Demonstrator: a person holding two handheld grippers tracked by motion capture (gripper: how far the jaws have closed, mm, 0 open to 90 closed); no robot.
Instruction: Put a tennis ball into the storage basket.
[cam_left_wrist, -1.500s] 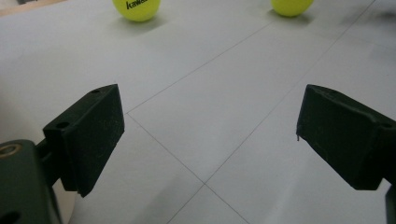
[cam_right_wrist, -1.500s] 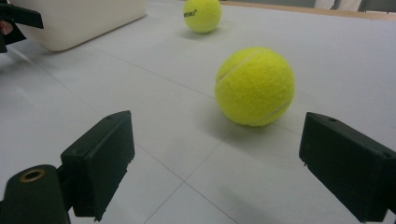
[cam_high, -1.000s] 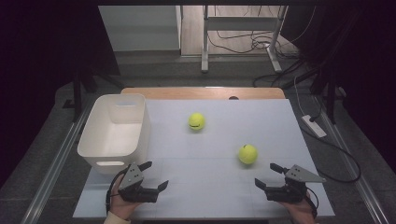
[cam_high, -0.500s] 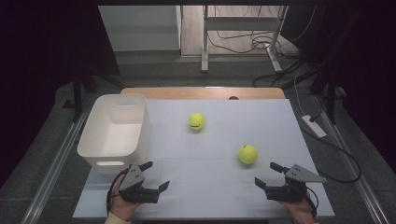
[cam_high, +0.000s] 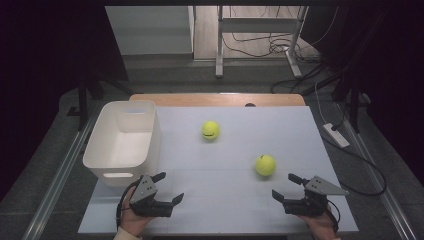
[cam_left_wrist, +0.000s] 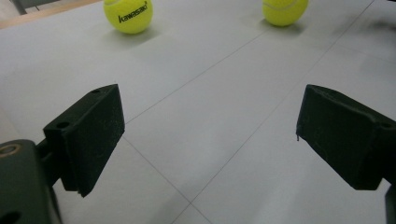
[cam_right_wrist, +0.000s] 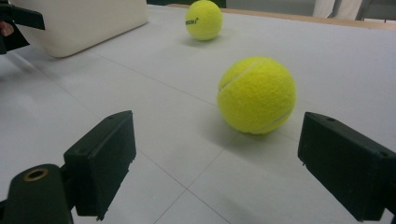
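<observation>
From the high view, the left gripper (cam_high: 169, 189) sits low over the near edge of the desk (cam_high: 235, 200), held in a hand (cam_high: 131, 218) that comes up from the bottom; its jaws stand wide apart with nothing between them, pointing toward the right and slightly away. The right gripper (cam_high: 286, 187) is held the same way at the near right corner, jaws spread wide and empty, aimed toward the left. The near tennis ball (cam_high: 265, 165) lies just beyond it, apart from the jaws. The far tennis ball (cam_high: 211, 130) rests mid-desk. A white bin (cam_high: 123, 165) stands at the left edge. The desk top is pale grey with a wooden strip at the back; behind it are a dark floor, cables and a metal frame.

In the left gripper view, both balls lie far ahead, the far one (cam_left_wrist: 128, 15) at upper left and the near one (cam_left_wrist: 285, 10) at upper right.

In the right gripper view, the near ball (cam_right_wrist: 257, 94) sits close ahead of the open jaws, untouched, with the far ball (cam_right_wrist: 203, 19) and the bin (cam_right_wrist: 84, 23) behind.
</observation>
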